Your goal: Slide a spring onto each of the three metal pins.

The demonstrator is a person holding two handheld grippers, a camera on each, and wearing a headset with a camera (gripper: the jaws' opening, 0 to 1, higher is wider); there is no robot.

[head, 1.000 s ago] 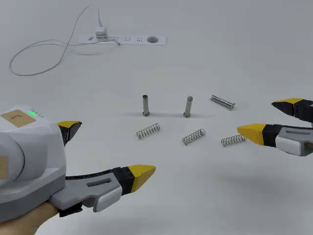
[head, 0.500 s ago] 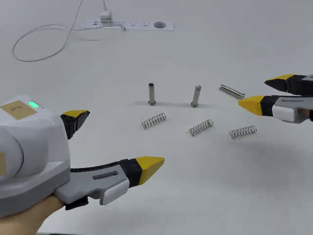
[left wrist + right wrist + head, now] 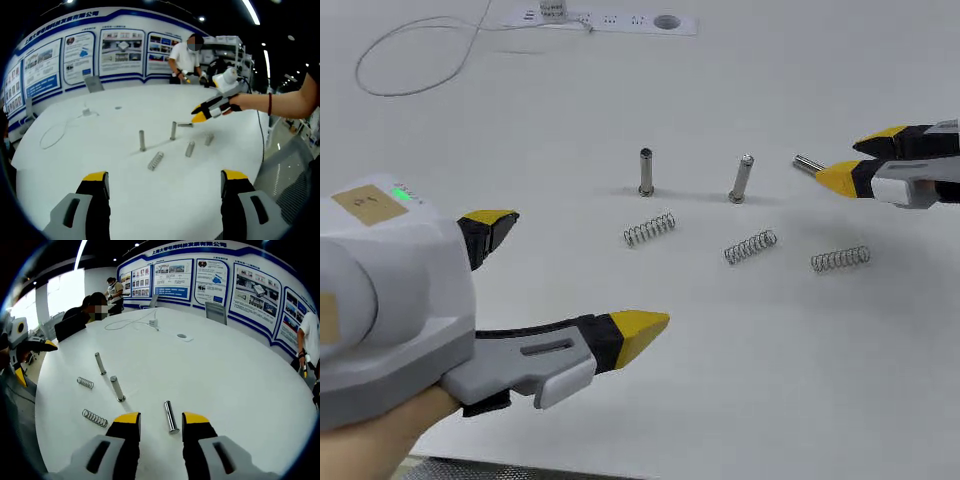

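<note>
The white tabletop (image 3: 790, 390) is wide, with a curved edge. At its far side lies a white power strip (image 3: 620, 19) with a white plug (image 3: 552, 8) in it. A thin white cable (image 3: 359, 72) runs off from there and lies in 1 loose loop on the surface. Blue-and-white poster panels (image 3: 120, 47) line the wall behind. 1 person in a white shirt (image 3: 184, 57) stands beyond the tabletop. In the right gripper view a person in dark clothes (image 3: 80, 315) is at its edge and another person (image 3: 115, 290) stands farther back. A long ceiling light (image 3: 250, 11) glows overhead.
</note>
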